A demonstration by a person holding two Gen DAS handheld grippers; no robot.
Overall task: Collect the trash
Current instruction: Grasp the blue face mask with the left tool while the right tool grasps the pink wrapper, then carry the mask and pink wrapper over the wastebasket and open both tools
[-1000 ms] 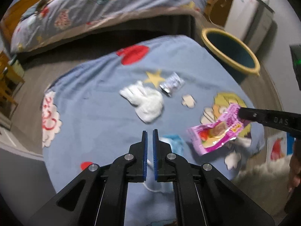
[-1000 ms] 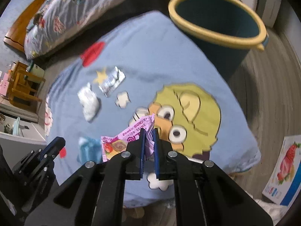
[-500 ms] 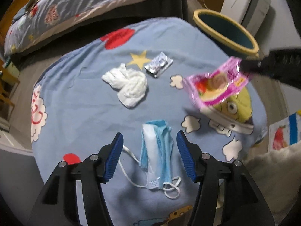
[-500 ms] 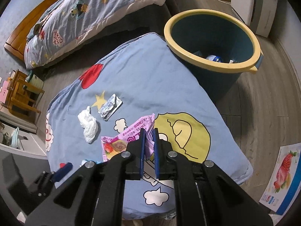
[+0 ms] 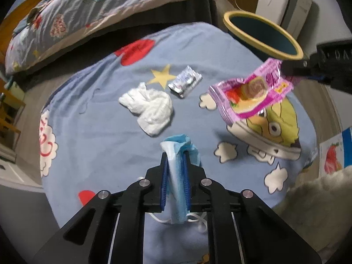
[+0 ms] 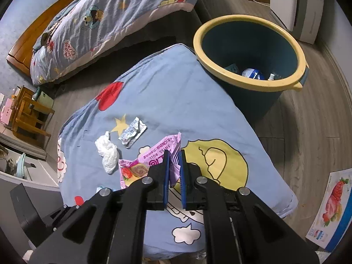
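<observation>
1. Since a second ago the left gripper (image 5: 175, 173) has spread its jaws over the blue face mask (image 5: 179, 169) and has just been closing them; the pads now pinch the mask's folded middle while it lies on the blue cartoon blanket (image 5: 99, 132).
2. Over the same second the right gripper (image 6: 175, 171) has lifted the pink snack wrapper (image 6: 151, 160) off the blanket; it stays clenched on one corner, the wrapper hanging in the air on the bucket's side.
3. The mask is soft, light and limp: taken mid-fold, its white ear loops (image 5: 193, 219) will dangle and may snag.
4. The wrapper is thin, crinkly film, almost weightless and slippery; an edge pinch holds it, though it may flutter.
5. On the blanket lie a crumpled white tissue (image 5: 149, 110) and a silver foil packet (image 5: 184, 83), both light and easily crushed.
6. The wrapper reads "SWISS ROLL"; the smaller print beside it looks like Chinese characters, too fine to read.
7. The yellow-rimmed bucket (image 6: 248, 44) stands on the floor beside the blanket, with some rubbish inside.
</observation>
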